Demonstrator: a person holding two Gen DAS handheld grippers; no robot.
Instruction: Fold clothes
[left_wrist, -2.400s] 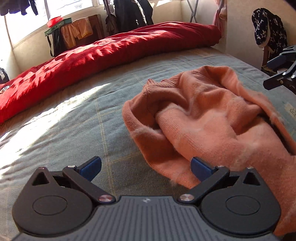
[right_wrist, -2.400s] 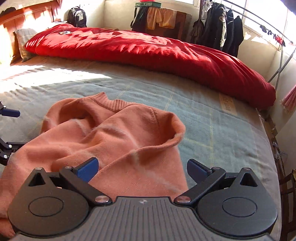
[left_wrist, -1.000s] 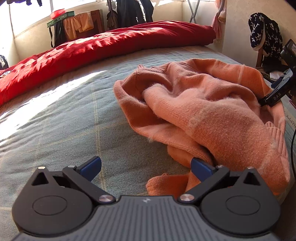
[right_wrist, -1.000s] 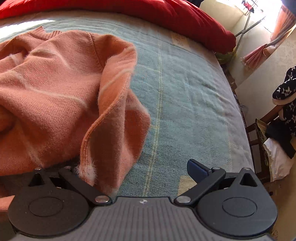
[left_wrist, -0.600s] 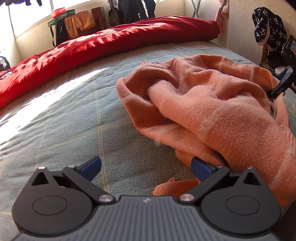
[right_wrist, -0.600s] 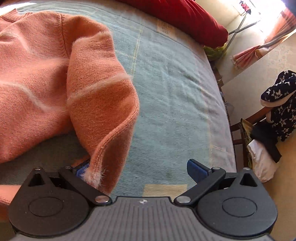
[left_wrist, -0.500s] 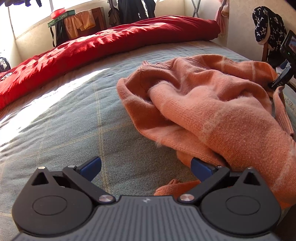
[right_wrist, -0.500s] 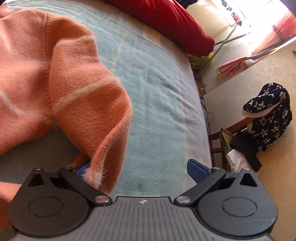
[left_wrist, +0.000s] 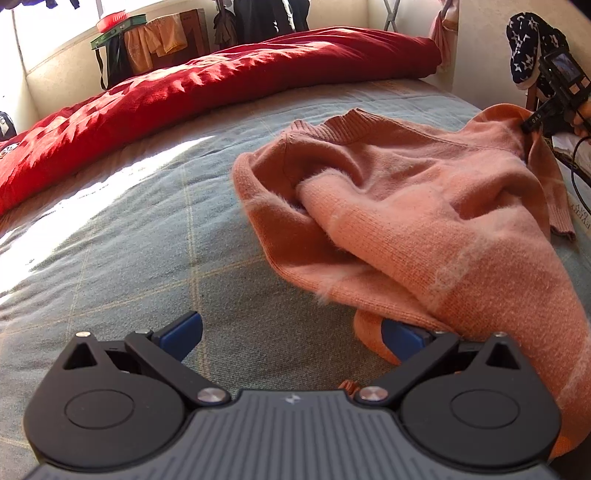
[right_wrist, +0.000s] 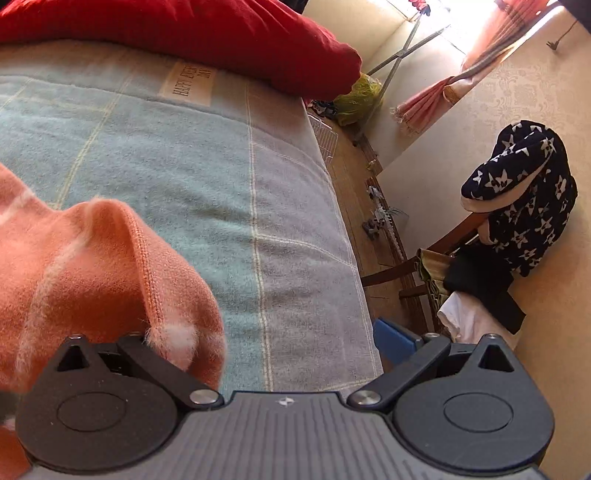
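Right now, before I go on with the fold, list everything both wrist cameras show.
sweater: one, orange knit, crumpled on the bed, one edge draped over the right gripper's left finger
blanket: one, grey-green check, covering the bed
duvet: one, red, bunched along the far side of the bed
star-print garment: one, dark with white stars, on a chair beside the bed
hanging clothes: several, dark, by the window
curtain: one, pink, tied back at the wall
left gripper: one, black with blue pads, jaws apart, right finger at the sweater's edge
right gripper: one, black with blue pads, jaws apart
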